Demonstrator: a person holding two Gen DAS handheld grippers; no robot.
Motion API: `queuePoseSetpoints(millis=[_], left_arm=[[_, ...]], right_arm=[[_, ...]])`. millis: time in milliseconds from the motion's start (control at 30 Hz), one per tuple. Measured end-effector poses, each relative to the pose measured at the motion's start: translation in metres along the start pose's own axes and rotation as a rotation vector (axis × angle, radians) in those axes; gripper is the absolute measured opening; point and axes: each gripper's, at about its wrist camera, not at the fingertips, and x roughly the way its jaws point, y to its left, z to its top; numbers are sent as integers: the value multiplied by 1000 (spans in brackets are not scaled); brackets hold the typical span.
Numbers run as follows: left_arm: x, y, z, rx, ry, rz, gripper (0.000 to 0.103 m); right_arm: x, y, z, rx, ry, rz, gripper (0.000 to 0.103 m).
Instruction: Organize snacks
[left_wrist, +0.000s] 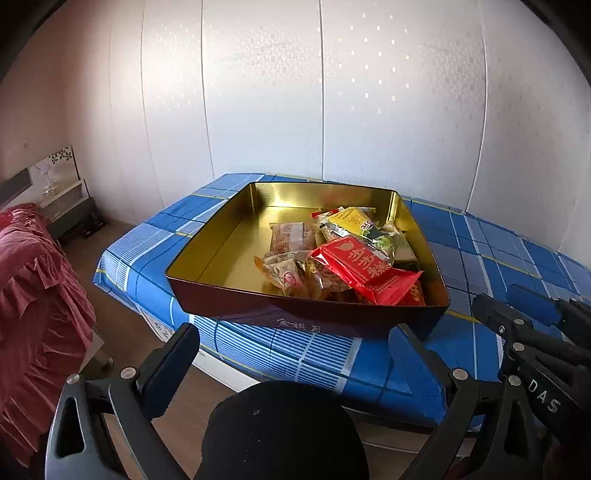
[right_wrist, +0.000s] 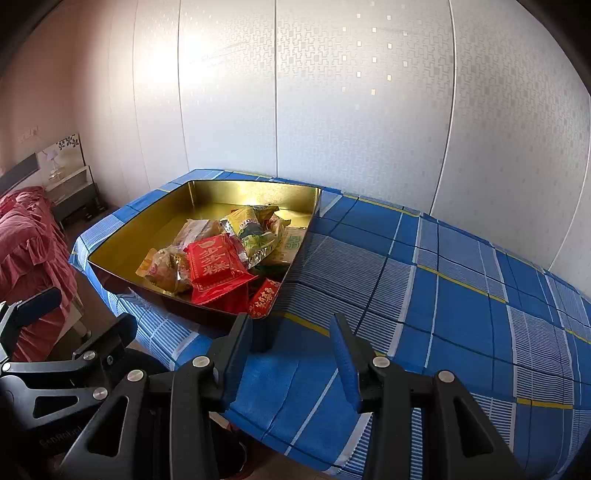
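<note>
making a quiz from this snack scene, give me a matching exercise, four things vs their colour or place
Things:
1. tin
2. big red packet
3. tablecloth
4. yellow packet

Descriptions:
A. blue check, under the tin
B. gold inside, dark outside
C. on top of the pile, near the front
D. toward the back of the pile

Pairs: 1-B, 2-C, 3-A, 4-D

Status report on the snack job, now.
Left gripper open, empty. Right gripper open, empty, over blue checked cloth. Snack packets piled in gold-lined square tin. Nothing in the way.
</note>
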Motion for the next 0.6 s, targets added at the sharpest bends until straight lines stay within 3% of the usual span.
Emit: queuePoseSetpoints(millis=[600], left_arm=[[-1,3,2,-20,3,-12,102]], right_arm=[[0,0,-1,-12,2,7,44]])
